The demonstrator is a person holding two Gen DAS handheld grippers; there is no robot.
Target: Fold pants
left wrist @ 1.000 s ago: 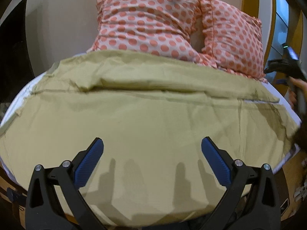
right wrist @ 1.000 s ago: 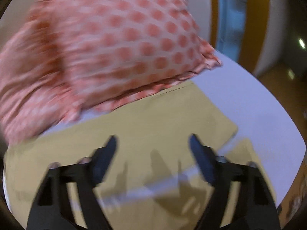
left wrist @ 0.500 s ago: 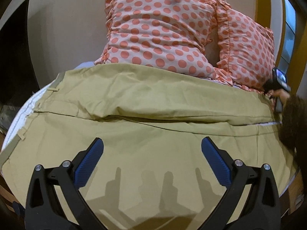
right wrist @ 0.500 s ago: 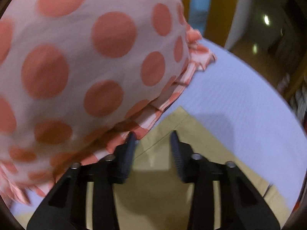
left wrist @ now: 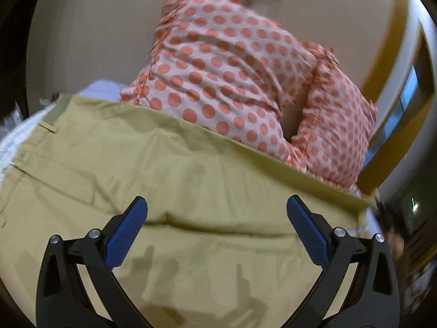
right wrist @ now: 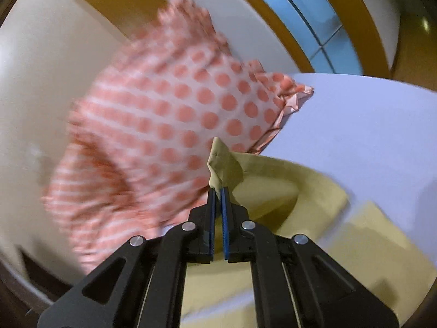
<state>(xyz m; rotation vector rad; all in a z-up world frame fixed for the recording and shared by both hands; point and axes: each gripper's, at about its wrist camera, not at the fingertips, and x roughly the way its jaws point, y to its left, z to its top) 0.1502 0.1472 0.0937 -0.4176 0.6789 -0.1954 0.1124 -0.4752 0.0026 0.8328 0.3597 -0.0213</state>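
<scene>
two grippers, one pair of pants, two polka-dot pillows, one bed. nearest in the left wrist view, left gripper (left wrist: 217, 205) spread wide open, blue pads (left wrist: 128, 235) well apart, gripping nothing, hovering over the khaki pants (left wrist: 191, 180). pants spread across the bed, filling the lower half of that view, wrinkled, with a belt loop (left wrist: 47, 127) and waistband edge at the far left and a long straight edge running up toward the right. beyond that edge, two pillows, white with coral dots and frilled borders: larger pillow (left wrist: 226, 71) leaning against the cream wall (left wrist: 90, 27), second pillow (left wrist: 338, 131) just beside it on the right, touching it. strip of pale sheet (left wrist: 13, 139) showing at the left of the pants. nearest in the right wrist view, right gripper (right wrist: 217, 191) closed tight on a corner of the pants (right wrist: 222, 161), that corner pinched between the blue pads and raised off the bed, standing up as a small peak. rest of the trouser fabric trailing down and to the right in folds, another flat part (right wrist: 382, 235) lying on the lavender bed sheet (right wrist: 368, 136). behind the pinched corner, one dotted pillow (right wrist: 164, 125), blurred, against the wall. farthest off, a yellow-framed window (right wrist: 314, 19) with blue panes. no containers visible.
</scene>
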